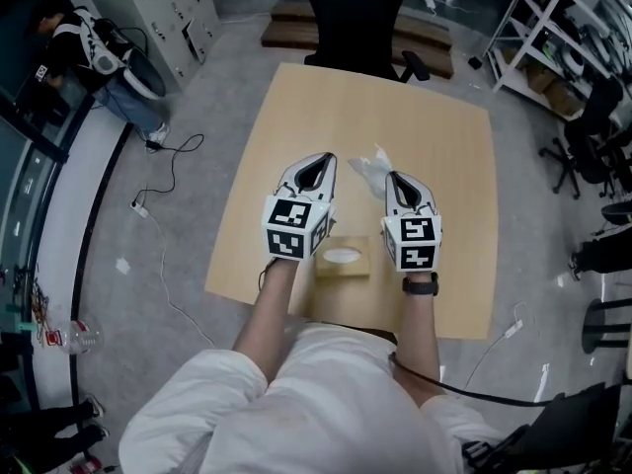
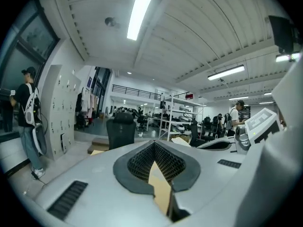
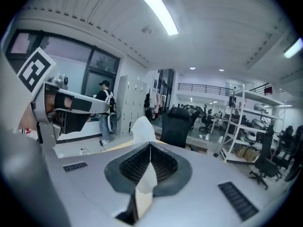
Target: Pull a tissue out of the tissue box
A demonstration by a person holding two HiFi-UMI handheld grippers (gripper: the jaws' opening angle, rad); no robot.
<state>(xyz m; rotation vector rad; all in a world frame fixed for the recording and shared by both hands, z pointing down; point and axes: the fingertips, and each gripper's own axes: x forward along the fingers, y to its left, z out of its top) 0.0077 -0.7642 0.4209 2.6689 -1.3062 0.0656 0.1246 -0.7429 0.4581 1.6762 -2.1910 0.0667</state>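
A tan tissue box (image 1: pixel 342 256) with an oval white opening sits near the front edge of the light wooden table (image 1: pixel 296 117), between my two hands. My right gripper (image 1: pixel 393 177) is beyond the box, shut on a white tissue (image 1: pixel 372 170) that sticks out past its tips. In the right gripper view the tissue (image 3: pixel 143 129) rises past the closed jaws of the right gripper (image 3: pixel 150 144), and more of it shows between them. My left gripper (image 1: pixel 318 158) is held level left of the tissue, jaws together with nothing in them. In its own view the left gripper (image 2: pixel 155 145) shows only table behind it.
A black office chair (image 1: pixel 355 13) stands at the table's far side, in front of a low wooden platform (image 1: pixel 296 23). A person (image 1: pixel 99 47) stands at the far left by lockers. Cables (image 1: pixel 168 181) lie on the floor to the left. Shelving (image 1: pixel 553 28) and more chairs are at the right.
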